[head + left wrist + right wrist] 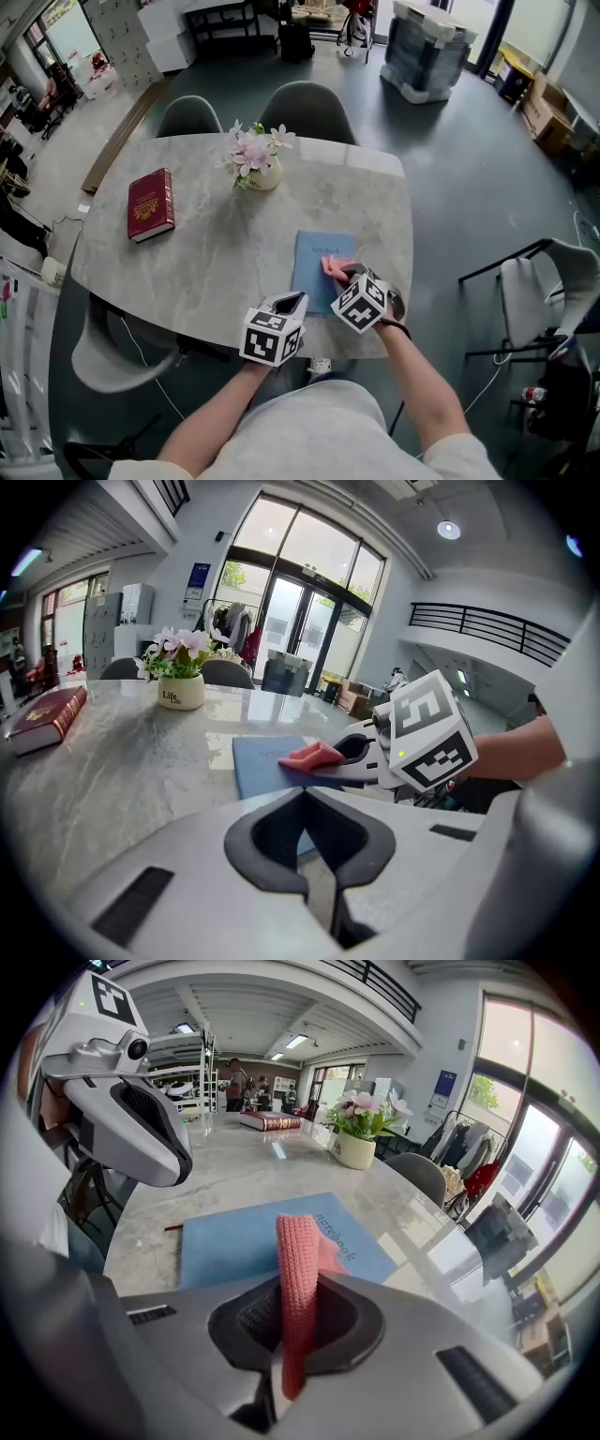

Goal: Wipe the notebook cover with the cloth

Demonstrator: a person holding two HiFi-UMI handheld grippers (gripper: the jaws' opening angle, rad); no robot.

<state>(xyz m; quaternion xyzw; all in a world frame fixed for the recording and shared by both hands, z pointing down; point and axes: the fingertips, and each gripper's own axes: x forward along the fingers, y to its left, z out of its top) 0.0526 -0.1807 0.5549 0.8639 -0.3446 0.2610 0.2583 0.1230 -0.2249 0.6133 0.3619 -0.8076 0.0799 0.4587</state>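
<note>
Both grippers are closed, left gripper (292, 303) empty, right gripper (346, 273) pinching the cloth (332, 266): press flat, stroking the notebook (314, 251) toward twelve o'clock.

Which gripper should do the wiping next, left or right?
Right. The right gripper is shut on the pink cloth, over the blue notebook. The left gripper is empty, beside it.

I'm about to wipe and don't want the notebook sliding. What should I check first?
1. Cloth clamped in right gripper: ok, jaws shut on it.
2. Cloth on notebook cover: ok, looks touching.
3. Notebook closed, flat on table: ok.
4. Notebook steadied: not ok; left gripper hovers shut, empty, off it.
5. Flower vase clear of path: ok.
</note>
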